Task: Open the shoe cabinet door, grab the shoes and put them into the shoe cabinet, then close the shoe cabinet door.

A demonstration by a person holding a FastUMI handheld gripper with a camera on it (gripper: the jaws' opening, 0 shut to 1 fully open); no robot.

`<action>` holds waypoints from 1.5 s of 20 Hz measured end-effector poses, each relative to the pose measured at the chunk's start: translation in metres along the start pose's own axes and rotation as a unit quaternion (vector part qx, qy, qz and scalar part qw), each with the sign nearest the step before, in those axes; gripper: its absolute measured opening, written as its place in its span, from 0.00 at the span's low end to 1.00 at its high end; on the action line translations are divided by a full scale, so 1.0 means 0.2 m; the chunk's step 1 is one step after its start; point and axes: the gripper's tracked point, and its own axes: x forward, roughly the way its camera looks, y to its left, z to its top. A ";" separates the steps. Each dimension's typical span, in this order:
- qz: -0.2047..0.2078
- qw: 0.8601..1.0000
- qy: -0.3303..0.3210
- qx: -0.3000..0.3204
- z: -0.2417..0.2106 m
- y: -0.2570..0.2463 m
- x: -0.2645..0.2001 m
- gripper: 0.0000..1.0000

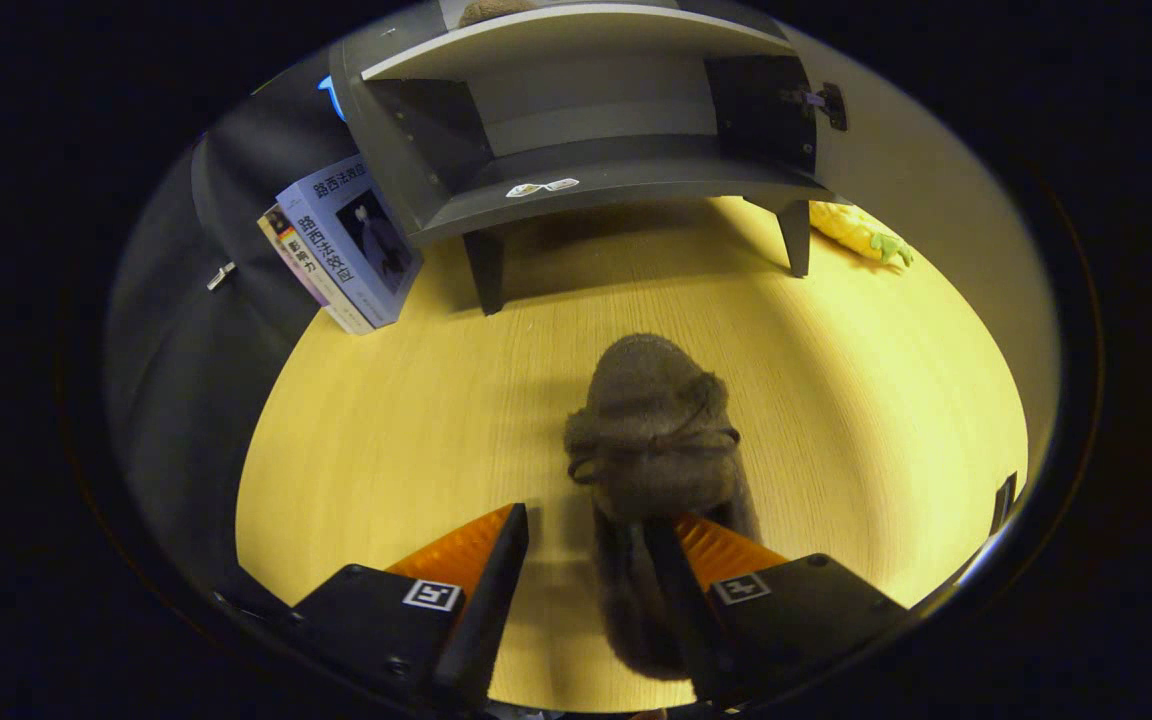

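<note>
My gripper (586, 555) shows two wedge-shaped fingers (481, 600) with ribbed inner faces, standing apart. Each sits on a black block mount carrying a small square black-and-white marker, and I see a round screw head on the left block.

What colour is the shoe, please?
Brownish grey and fuzzy, seen in the gripper view: shoe.

The claw (586, 545) points forward and slightly down; its two fingers stand spread apart.
</note>
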 end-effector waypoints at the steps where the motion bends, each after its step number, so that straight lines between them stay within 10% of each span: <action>1: -0.016 1.000 -0.010 -0.011 0.01 -0.03 0.05 0.71; 6: -0.046 0.995 -0.071 -0.052 0.08 -0.03 0.14 0.11; 23: 0.015 0.980 -0.191 -0.055 1.09 0.09 -1.01 0.11; 30: 0.024 0.979 -0.192 -0.064 1.65 0.12 -1.04 0.11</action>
